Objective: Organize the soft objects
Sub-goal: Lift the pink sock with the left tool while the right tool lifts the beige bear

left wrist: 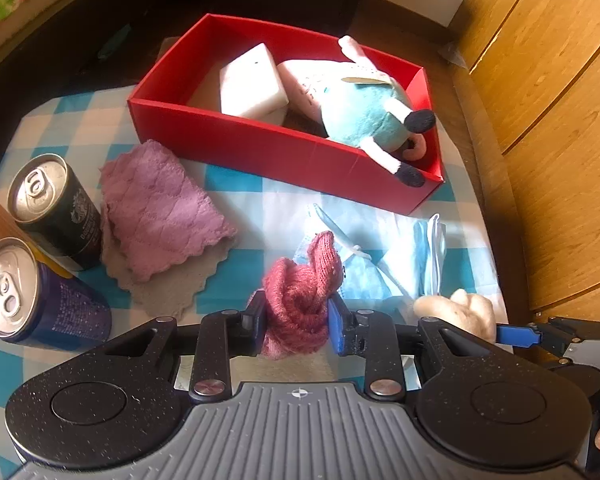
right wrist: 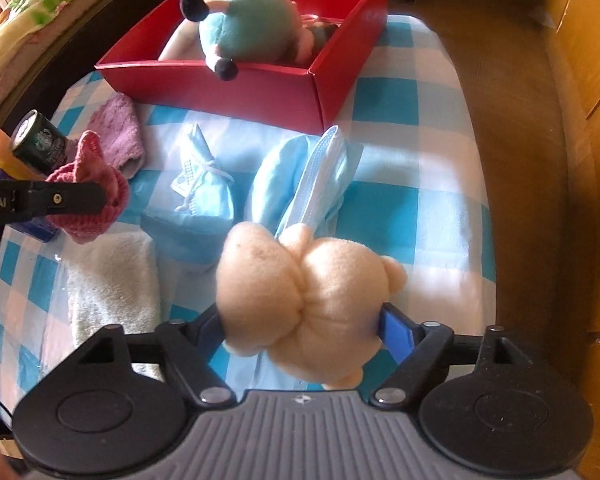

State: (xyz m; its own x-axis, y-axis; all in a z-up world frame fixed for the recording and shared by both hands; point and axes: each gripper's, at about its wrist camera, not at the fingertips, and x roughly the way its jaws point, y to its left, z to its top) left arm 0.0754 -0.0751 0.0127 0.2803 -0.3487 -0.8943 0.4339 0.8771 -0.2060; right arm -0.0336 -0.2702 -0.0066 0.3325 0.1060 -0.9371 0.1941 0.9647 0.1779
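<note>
**Two grippers over a checked cloth, each with a soft object between its fingers**

On the blue-and-white checked cloth [left wrist: 80,120], a red box [left wrist: 260,148] stood at the far side. It contained a plush toy in a teal garment [left wrist: 364,112], one black-tipped leg draped over the near wall, and a white foam block [left wrist: 252,80] leaning beside it. The left gripper [left wrist: 296,320] was clenched on a dark pink knitted item [left wrist: 300,300], which bulged between the pads. The right gripper [right wrist: 300,324] had a cream plush toy [right wrist: 300,304] between its fingers, both pads touching its sides; how firmly they pressed could not be told. Near the left gripper lay a folded purple cloth [left wrist: 160,216] beside two upright drink cans [left wrist: 56,208]. Light blue face masks [right wrist: 312,176] lay on the checked cloth between the box and the cream toy, and a white towel [right wrist: 112,288] lay to the left in the right wrist view.
</note>
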